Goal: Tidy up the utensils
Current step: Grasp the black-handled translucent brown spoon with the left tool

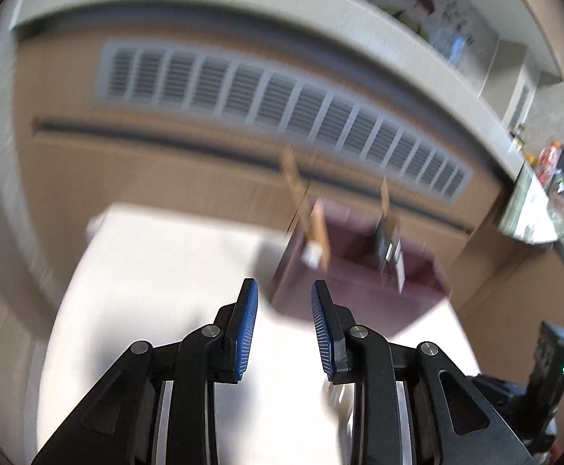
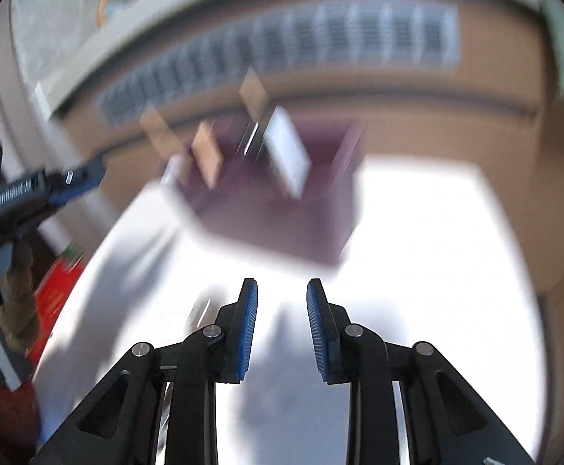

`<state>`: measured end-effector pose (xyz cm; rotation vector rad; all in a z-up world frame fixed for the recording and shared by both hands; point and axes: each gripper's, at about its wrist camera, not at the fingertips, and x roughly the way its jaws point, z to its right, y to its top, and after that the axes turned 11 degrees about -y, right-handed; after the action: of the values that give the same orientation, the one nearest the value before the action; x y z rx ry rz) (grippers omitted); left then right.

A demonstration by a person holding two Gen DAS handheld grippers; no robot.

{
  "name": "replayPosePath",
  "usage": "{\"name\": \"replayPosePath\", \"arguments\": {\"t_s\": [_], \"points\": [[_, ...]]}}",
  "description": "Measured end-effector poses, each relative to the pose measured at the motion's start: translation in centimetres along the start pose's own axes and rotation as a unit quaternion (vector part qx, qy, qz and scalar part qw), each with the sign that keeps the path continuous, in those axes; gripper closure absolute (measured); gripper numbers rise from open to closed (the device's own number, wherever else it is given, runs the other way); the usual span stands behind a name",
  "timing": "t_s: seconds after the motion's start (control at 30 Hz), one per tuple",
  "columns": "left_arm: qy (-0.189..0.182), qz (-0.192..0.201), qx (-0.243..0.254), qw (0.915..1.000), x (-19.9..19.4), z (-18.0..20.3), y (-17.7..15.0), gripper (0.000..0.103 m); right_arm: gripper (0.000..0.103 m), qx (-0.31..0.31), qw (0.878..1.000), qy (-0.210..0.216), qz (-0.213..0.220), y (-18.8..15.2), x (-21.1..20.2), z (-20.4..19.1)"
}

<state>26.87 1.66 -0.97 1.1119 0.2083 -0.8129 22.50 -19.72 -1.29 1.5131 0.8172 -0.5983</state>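
Both views are blurring with motion. In the left wrist view, the left gripper (image 1: 284,288) is hovering above a white counter (image 1: 158,271), its blue-padded jaws standing apart with nothing between them. Ahead of the jaws and slightly to their right, a dark maroon holder (image 1: 359,294) is sitting near the counter's far edge, close to the brown wall (image 1: 69,162) behind it. Utensils are standing upright inside it: wooden-handled utensils (image 1: 318,228) are leaning toward the holder's left side, and dark-handled utensils (image 1: 388,248) are occupying its right side. Their exact types are too smeared to identify. A long white louvred vent (image 1: 282,100) is running across the wall above the holder. At the lower right edge, a dark device with a green light (image 1: 559,360) is showing.

In the right wrist view, the right gripper (image 2: 282,286) is likewise hovering over the counter (image 2: 437,252) with its jaws released and empty. The holder (image 2: 278,213) is lying straight ahead of the jaws, well beyond the fingertips and not touching them. Wooden handles (image 2: 206,155) and a pale flat blade-like piece (image 2: 288,151) are rising from it; whether the compartments are separate cannot be told. The left gripper (image 2: 84,178) is entering from the left edge, pointing toward the holder's left side. A red object (image 2: 55,290) is lying beyond the counter's left edge.
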Motion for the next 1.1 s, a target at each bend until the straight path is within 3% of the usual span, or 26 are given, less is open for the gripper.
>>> {"name": "replayPosePath", "arguments": {"t_s": [0.1, 0.2, 0.3, 0.4, 0.67, 0.83, 0.93, 1.0, 1.03, 1.1], "points": [[0.014, -0.035, -0.005, 0.9993, -1.1, -1.0, -2.9, 0.073, 0.078, -0.026, 0.999, 0.007, -0.042, -3.2, 1.1, -3.2], [0.053, -0.047, 0.008, 0.9975, -2.7, -1.9, -5.8, 0.073, 0.078, -0.045, 0.997, 0.001, -0.064, -4.4, 1.9, -5.4], [0.067, -0.062, -0.002, 0.9958, -3.5, -3.2, -7.8, 0.073, 0.078, -0.04, 0.997, -0.007, -0.069, -5.0, 1.8, -6.1], [0.072, -0.08, -0.018, 0.9941, -3.6, -4.3, -9.2, 0.073, 0.078, -0.037, 0.996, 0.017, -0.081, -5.8, 0.7, -6.5], [0.062, -0.093, -0.024, 0.9934, -3.4, -3.9, -10.1, 0.073, 0.076, -0.042, 0.995, 0.021, -0.094, -8.0, -0.6, -9.2], [0.057, -0.1, -0.015, 0.9932, -3.4, -2.9, -10.3, 0.073, 0.069, -0.112, 0.991, -0.033, -0.065, -9.1, -1.1, -11.9], [0.055, -0.108, -0.006, 0.9926, -3.3, -2.3, -10.4, 0.073, 0.077, -0.128, 0.989, -0.036, -0.061, -9.4, -1.6, -11.5], [0.052, -0.113, -0.003, 0.9922, -3.0, -2.0, -10.5, 0.073, 0.081, -0.106, 0.992, -0.028, -0.062, -9.4, -2.2, -9.7], [0.051, -0.116, -0.002, 0.9919, -2.9, -1.9, -10.6, 0.073, 0.089, -0.097, 0.993, -0.032, -0.059, -9.4, -2.5, -8.9], [0.049, -0.122, 0.001, 0.9913, -2.6, -1.5, -10.7, 0.073, 0.089, -0.081, 0.995, -0.035, -0.054, -9.4, -3.0, -7.3]]}}
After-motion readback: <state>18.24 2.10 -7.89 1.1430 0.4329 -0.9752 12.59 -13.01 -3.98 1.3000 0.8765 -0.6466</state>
